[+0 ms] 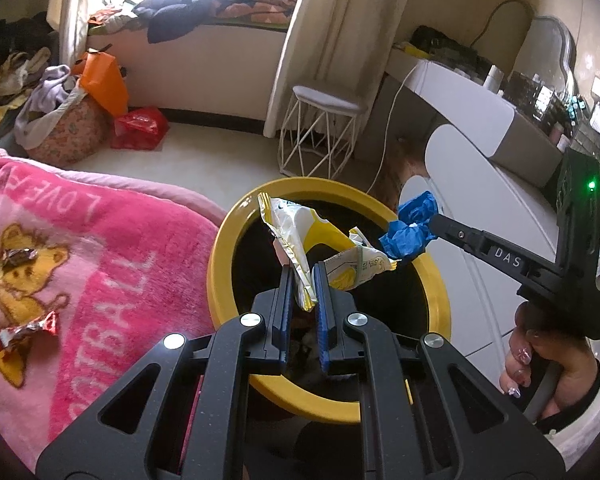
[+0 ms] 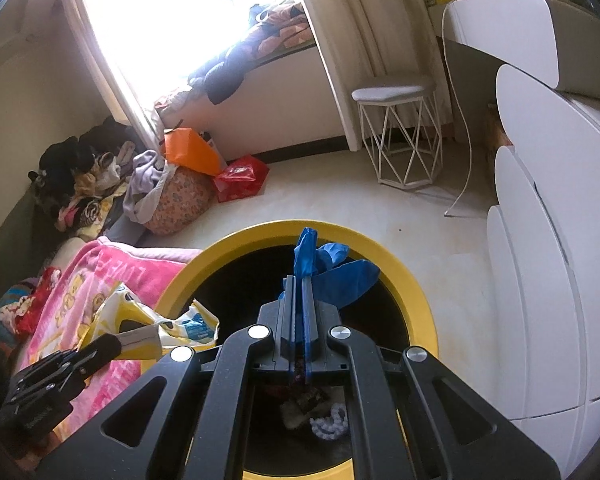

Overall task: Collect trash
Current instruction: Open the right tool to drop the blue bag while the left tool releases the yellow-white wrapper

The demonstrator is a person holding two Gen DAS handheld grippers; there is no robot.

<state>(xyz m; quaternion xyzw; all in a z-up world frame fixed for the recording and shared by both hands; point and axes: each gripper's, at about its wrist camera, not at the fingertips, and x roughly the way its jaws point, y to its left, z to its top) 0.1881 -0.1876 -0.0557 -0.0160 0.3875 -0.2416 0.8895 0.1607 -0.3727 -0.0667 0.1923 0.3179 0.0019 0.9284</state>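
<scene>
- The left gripper (image 1: 302, 280) has its blue-padded jaws pinched nearly shut on the lower edge of a crumpled white-and-yellow foil snack wrapper (image 1: 300, 236). The wrapper stands up and away from the jaws, its long axis running from the pads toward the far-left rim.
- Directly below that wrapper is the black mouth of the round yellow-rimmed waste bin (image 1: 220, 248). Seen from the left wrist, most of the wrapper hangs inside the ring, so letting go should drop it in; its top corner overlaps the far rim and could catch there.
- The right gripper (image 2: 299, 280) is fully closed on a bunched blue disposable glove (image 2: 332, 270), which fans out beyond the fingertips, up and to the right.
- From the right wrist the glove sits over the bin's far half, inside the rim (image 2: 400, 276); the right hand looks the better centred of the two.
- Trash already lies at the bin's bottom (image 2: 308, 404).
- Further off, two twisted foil candy wrappers (image 1: 28, 326) lie on the pink plush blanket (image 1: 112, 280) left of the bin, nearer the left hand, still to collect.
</scene>
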